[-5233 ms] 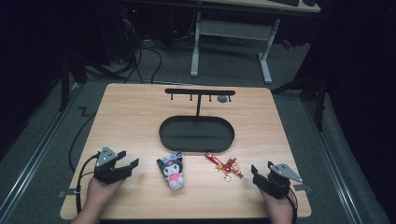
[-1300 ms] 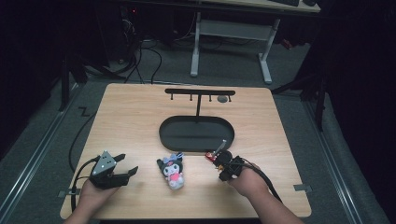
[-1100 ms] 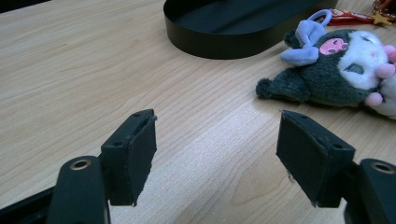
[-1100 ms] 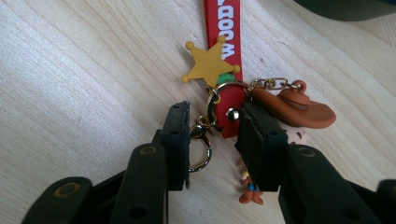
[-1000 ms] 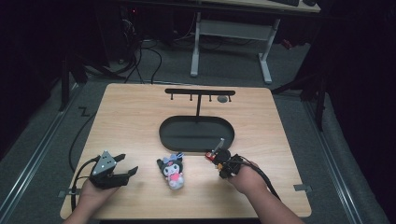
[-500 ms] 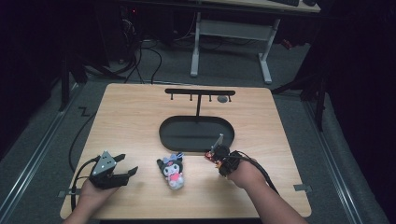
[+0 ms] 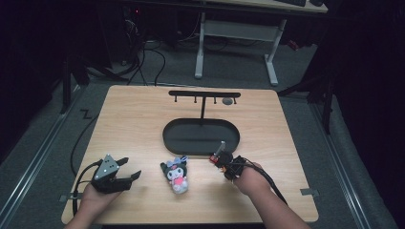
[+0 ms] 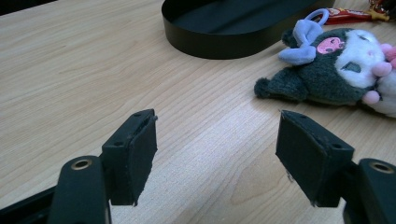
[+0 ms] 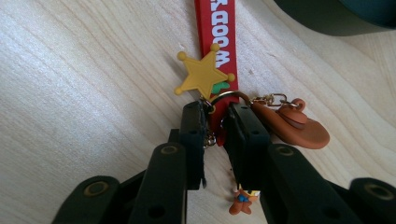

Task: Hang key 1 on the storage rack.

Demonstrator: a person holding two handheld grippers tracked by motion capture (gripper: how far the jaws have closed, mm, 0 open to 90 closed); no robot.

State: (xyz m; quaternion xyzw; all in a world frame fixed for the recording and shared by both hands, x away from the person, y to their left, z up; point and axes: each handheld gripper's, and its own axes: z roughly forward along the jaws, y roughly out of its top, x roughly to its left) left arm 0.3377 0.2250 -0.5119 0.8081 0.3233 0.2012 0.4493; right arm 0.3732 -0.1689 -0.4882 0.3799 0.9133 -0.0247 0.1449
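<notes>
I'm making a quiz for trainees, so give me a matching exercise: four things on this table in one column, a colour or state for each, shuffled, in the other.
Things:
1. left claw
2. right claw
3. oval tray
4. plush toy

States:
A. lying on the table between the two hands
B. black, with a hook stand rising from it
C. shut on the keychain
D. open, holding nothing

Pairs: 1-D, 2-C, 3-B, 4-A
</notes>
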